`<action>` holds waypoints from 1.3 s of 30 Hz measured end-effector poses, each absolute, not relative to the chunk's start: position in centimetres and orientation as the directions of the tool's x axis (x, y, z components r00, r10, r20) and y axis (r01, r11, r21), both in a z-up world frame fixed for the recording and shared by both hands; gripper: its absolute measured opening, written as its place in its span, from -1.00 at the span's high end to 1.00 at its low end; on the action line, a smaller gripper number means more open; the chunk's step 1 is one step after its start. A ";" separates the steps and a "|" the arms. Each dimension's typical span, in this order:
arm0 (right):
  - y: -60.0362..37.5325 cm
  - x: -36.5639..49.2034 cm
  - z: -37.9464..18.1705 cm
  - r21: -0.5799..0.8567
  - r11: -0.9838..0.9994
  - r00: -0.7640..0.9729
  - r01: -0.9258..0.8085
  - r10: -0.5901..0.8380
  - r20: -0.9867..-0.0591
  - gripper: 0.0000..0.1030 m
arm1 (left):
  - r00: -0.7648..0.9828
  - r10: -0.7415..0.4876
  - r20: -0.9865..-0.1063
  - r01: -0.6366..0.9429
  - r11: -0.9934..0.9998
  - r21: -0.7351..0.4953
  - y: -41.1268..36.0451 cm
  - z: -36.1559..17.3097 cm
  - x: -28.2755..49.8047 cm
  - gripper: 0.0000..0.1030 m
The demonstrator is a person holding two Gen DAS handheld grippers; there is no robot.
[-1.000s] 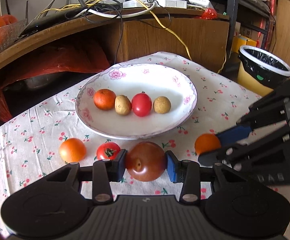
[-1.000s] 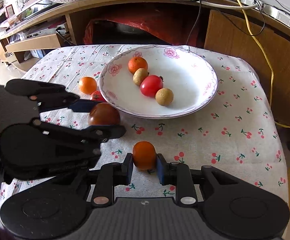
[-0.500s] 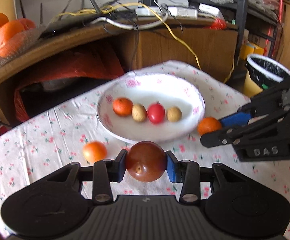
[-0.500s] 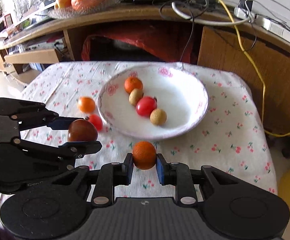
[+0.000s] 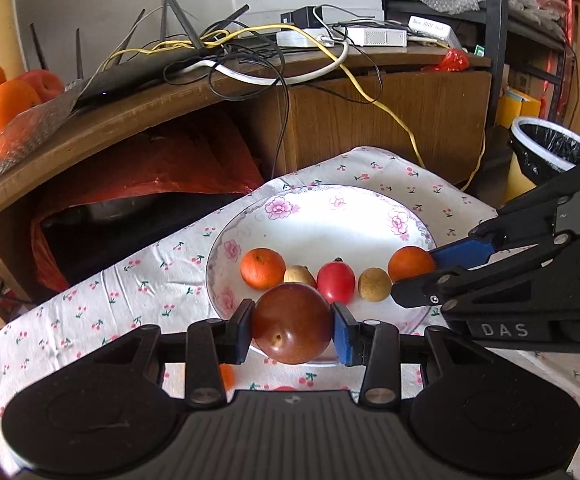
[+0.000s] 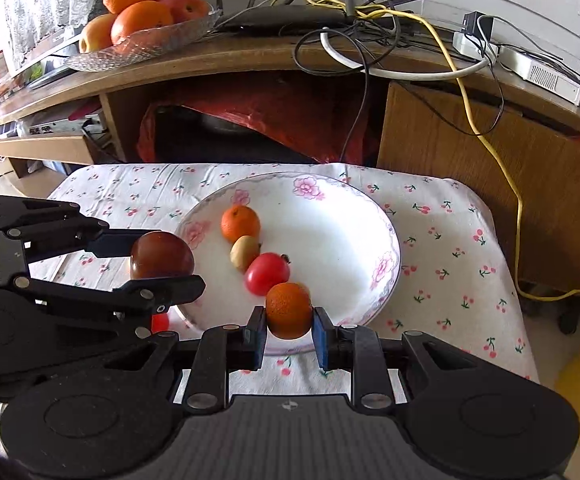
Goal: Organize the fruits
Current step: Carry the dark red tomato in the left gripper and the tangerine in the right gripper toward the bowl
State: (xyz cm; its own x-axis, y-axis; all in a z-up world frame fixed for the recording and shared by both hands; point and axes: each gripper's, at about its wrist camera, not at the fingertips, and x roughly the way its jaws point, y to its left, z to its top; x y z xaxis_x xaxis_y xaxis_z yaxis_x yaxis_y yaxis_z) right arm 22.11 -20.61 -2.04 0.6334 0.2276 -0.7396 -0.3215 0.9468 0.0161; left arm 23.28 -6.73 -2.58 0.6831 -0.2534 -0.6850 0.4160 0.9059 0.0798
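Fruits are riding in both grippers, above the near edge of the white floral-rimmed ceramic plate (image 5: 370, 216). Left gripper (image 5: 292, 330) is clamping a dark reddish-brown round fruit (image 5: 292, 329) between its blue pads; right gripper (image 6: 289, 330) is squeezing a small orange tangerine (image 6: 289, 310) the same way. Both fruits are hanging clear of the plate surface, none set down yet.

Sitting in a diagonal row on the plate: another small orange tangerine (image 5: 263, 269), a tan longan-like fruit (image 5: 299, 276), a glossy red tomato (image 5: 335, 282), a second tan round fruit (image 5: 374, 289). Right-held tangerine is hovering just beside that last tan fruit, at the row's right end.

Step in hand looks like carry-and-place, extending the row. Next move is probably calling for lowering each fruit into bare plate space, then opening the jaws without nudging neighbours; round fruits are likely rolling if dropped early.

More fruit is waiting on the cherry-print cloth table (image 6: 442, 240): an orange sliver (image 5: 227, 376) is peeking under the left gripper, something red (image 6: 160, 322) beside the plate rim.
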 end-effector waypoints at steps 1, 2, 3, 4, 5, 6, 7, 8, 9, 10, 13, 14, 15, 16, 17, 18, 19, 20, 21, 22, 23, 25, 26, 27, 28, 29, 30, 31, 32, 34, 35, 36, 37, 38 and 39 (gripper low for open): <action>-20.6 22.3 -2.1 0.015 0.947 0.633 -0.320 0.225 -0.740 0.63 | 0.683 -0.252 -0.685 0.416 0.906 0.082 -6.8 -2.6 23.4 0.06; -20.6 22.5 -2.2 0.013 0.947 0.633 -0.321 0.225 -0.741 0.63 | 0.683 -0.249 -0.686 0.416 0.906 0.085 -6.9 -2.7 23.6 0.06; -20.5 22.7 -2.3 0.012 0.946 0.632 -0.323 0.224 -0.742 0.63 | 0.682 -0.249 -0.688 0.416 0.905 0.085 -6.9 -2.7 23.7 0.06; -20.5 22.8 -2.4 0.005 0.947 0.633 -0.321 0.219 -0.743 0.63 | 0.681 -0.247 -0.689 0.416 0.905 0.087 -7.0 -2.8 23.8 0.06; -20.5 23.0 -2.6 0.000 0.948 0.633 -0.320 0.213 -0.744 0.63 | 0.680 -0.245 -0.691 0.417 0.904 0.089 -7.1 -2.9 24.0 0.06; -20.5 23.2 -2.7 -0.002 0.948 0.633 -0.317 0.210 -0.745 0.63 | 0.678 -0.244 -0.693 0.418 0.904 0.092 -7.2 -3.0 24.1 0.06; -20.5 23.3 -2.8 -0.002 0.949 0.632 -0.315 0.208 -0.746 0.63 | 0.677 -0.242 -0.695 0.419 0.903 0.094 -7.2 -3.1 24.2 0.06; -20.5 23.5 -2.9 -0.002 0.950 0.632 -0.313 0.206 -0.747 0.63 | 0.676 -0.241 -0.697 0.420 0.903 0.095 -7.3 -3.2 24.4 0.06; -20.5 23.6 -3.0 -0.005 0.950 0.632 -0.312 0.203 -0.748 0.63 | 0.675 -0.239 -0.698 0.419 0.903 0.096 -7.3 -3.3 24.5 0.06; -20.5 23.7 -3.0 -0.010 0.950 0.634 -0.313 0.201 -0.746 0.63 | 0.676 -0.236 -0.698 0.417 0.903 0.098 -7.3 -3.3 24.6 0.06; -20.4 24.0 -3.2 -0.011 0.950 0.636 -0.313 0.201 -0.745 0.62 | 0.676 -0.232 -0.700 0.416 0.904 0.102 -7.3 -3.5 24.9 0.06; -20.4 24.1 -3.2 -0.014 0.949 0.638 -0.313 0.200 -0.744 0.62 | 0.676 -0.230 -0.700 0.416 0.903 0.104 -7.3 -3.6 25.0 0.06; -20.3 24.1 -3.3 -0.020 0.949 0.640 -0.315 0.197 -0.743 0.61 | 0.675 -0.228 -0.702 0.416 0.903 0.106 -7.3 -3.7 25.2 0.06; -20.2 24.2 -3.3 -0.027 0.948 0.642 -0.317 0.194 -0.742 0.61 | 0.673 -0.228 -0.703 0.416 0.903 0.105 -7.3 -3.8 25.3 0.06; -20.2 24.3 -3.4 -0.030 0.948 0.645 -0.318 0.193 -0.740 0.60 | 0.673 -0.227 -0.704 0.415 0.904 0.105 -7.3 -3.9 25.4 0.06; -20.2 24.4 -3.4 -0.029 0.947 0.646 -0.319 0.195 -0.738 0.60 | 0.673 -0.227 -0.704 0.415 0.904 0.106 -7.3 -4.0 25.6 0.06; -20.2 24.5 -3.3 -0.025 0.947 0.646 -0.319 0.198 -0.737 0.60 | 0.673 -0.225 -0.705 0.414 0.904 0.107 -7.4 -4.1 25.6 0.06; -20.3 24.6 -3.3 -0.025 0.947 0.648 -0.320 0.199 -0.735 0.60 | 0.674 -0.223 -0.704 0.412 0.905 0.108 -7.4 -4.1 25.7 0.06; -20.2 24.7 -3.3 -0.030 0.947 0.651 -0.321 0.198 -0.733 0.60 | 0.674 -0.222 -0.705 0.412 0.905 0.109 -7.4 -4.2 25.8 0.06; -20.2 24.7 -3.3 -0.036 0.946 0.655 -0.322 0.195 -0.730 0.60 | 0.674 -0.221 -0.705 0.410 0.906 0.108 -7.4 -4.3 25.8 0.06; -20.1 24.8 -3.3 -0.041 0.946 0.658 -0.323 0.193 -0.728 0.60 | 0.674 -0.220 -0.705 0.408 0.907 0.107 -7.3 -4.4 25.9 0.06; -20.0 25.0 -3.3 -0.042 0.945 0.660 -0.324 0.194 -0.725 0.59 | 0.673 -0.216 -0.707 0.404 0.908 0.107 -7.3 -4.5 26.1 0.06; -20.0 25.1 -3.3 -0.041 0.945 0.661 -0.325 0.196 -0.725 0.58 | 0.673 -0.213 -0.708 0.403 0.908 0.110 -7.3 -4.6 26.2 0.06; -20.0 25.2 -3.3 -0.041 0.945 0.661 -0.326 0.197 -0.724 0.56 | 0.672 -0.211 -0.709 0.403 0.908 0.111 -7.3 -4.7 26.3 0.06; -19.9 25.3 -3.3 -0.042 0.943 0.660 -0.329 0.198 -0.725 0.56 | 0.672 -0.211 -0.710 0.402 0.909 0.111 -7.3 -4.7 26.4 0.06; -19.9 25.3 -3.3 -0.046 0.942 0.660 -0.333 0.198 -0.725 0.56 | 0.672 -0.210 -0.711 0.402 0.909 0.112 -7.4 -4.7 26.4 0.06; -19.9 25.4 -3.2 -0.048 0.940 0.658 -0.337 0.198 -0.726 0.55 | 0.671 -0.210 -0.711 0.403 0.908 0.113 -7.3 -4.8 26.4 0.06; -19.9 25.3 -3.2 -0.046 0.940 0.655 -0.339 0.200 -0.729 0.54 | 0.671 -0.208 -0.711 0.402 0.909 0.114 -7.3 -4.8 26.4 0.05; -19.9 25.3 -3.2 -0.041 0.939 0.649 -0.341 0.204 -0.733 0.52 | 0.670 -0.208 -0.712 0.401 0.909 0.112 -7.3 -4.8 26.4 0.05; -19.9 25.3 -3.3 -0.034 0.938 0.641 -0.346 0.210 -0.738 0.51 | 0.669 -0.209 -0.713 0.401 0.910 0.109 -7.2 -4.8 26.4 0.05; -19.9 25.3 -3.3 -0.033 0.938 0.641 -0.346 0.211 -0.739 0.50 | 0.669 -0.210 -0.713 0.403 0.908 0.111 -7.1 -4.8 26.4 0.05; -19.9 25.2 -3.3 -0.032 0.937 0.639 -0.347 0.212 -0.740 0.50 | 0.669 -0.211 -0.713 0.406 0.907 0.112 -7.1 -4.8 26.3 0.05; -19.8 25.2 -3.3 -0.032 0.937 0.637 -0.348 0.212 -0.741 0.50 | 0.668 -0.212 -0.713 0.408 0.906 0.112 -7.1 -4.8 26.3 0.05; -19.8 25.2 -3.3 -0.033 0.937 0.637 -0.348 0.210 -0.742 0.50 | 0.668 -0.213 -0.713 0.408 0.906 0.112 -7.1 -4.7 26.3 0.05; -19.8 25.2 -3.3 -0.032 0.937 0.637 -0.347 0.211 -0.742 0.49 | 0.667 -0.213 -0.714 0.407 0.907 0.111 -7.0 -4.7 26.3 0.05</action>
